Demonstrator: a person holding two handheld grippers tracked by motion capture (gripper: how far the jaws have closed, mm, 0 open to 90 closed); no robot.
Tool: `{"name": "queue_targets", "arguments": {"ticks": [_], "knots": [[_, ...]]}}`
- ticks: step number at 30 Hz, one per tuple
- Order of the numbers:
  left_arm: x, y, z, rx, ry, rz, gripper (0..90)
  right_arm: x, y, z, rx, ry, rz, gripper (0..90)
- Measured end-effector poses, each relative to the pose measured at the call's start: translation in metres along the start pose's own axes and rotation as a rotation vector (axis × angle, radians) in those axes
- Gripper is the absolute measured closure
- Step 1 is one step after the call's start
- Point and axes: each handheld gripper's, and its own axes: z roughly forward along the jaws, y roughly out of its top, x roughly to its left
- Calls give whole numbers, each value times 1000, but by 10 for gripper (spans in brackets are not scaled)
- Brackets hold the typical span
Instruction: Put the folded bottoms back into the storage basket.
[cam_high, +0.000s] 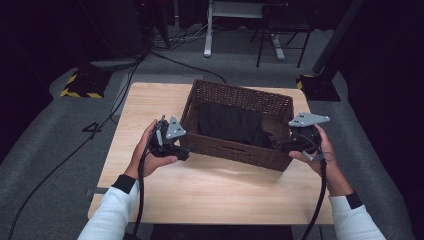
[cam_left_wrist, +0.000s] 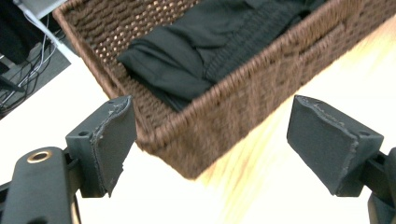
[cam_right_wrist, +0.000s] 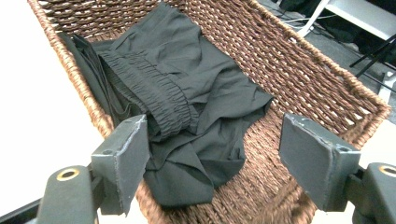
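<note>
The black garment with the gathered elastic waistband is lying crumpled inside the brown woven wicker basket on the pale wooden table, and nothing is gripping it, so the work of handling it looks barely begun. The left gripper is hovering at the basket's near left corner, its jaws standing wide apart with nothing pressed between them. The right gripper is sitting at the near right corner, jaws likewise released, pointing in over the cloth. To my eye, the whole grab and lift is yet to come.

The right gripper view is giving the waistband ruffles and the folds clearly, while the high view is offering just a dark patch. The left gripper view is showing the basket's outer corner framed between its pads. The high view is placing both hands against the basket, with cables and floor around.
</note>
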Motion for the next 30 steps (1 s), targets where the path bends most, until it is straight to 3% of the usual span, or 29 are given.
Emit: {"name": "queue_targets", "arguments": {"ticks": [13, 24, 30], "knots": [[-6, -48, -20, 40, 42, -10, 164, 1, -30, -28, -16, -7, 12, 256], [-18, -89, -12, 137, 49, 0, 165, 8, -74, -38, 32, -47, 3, 253], [-20, -106, -12, 148, 50, -15, 165, 11, -94, -35, 64, -54, 13, 253]]}}
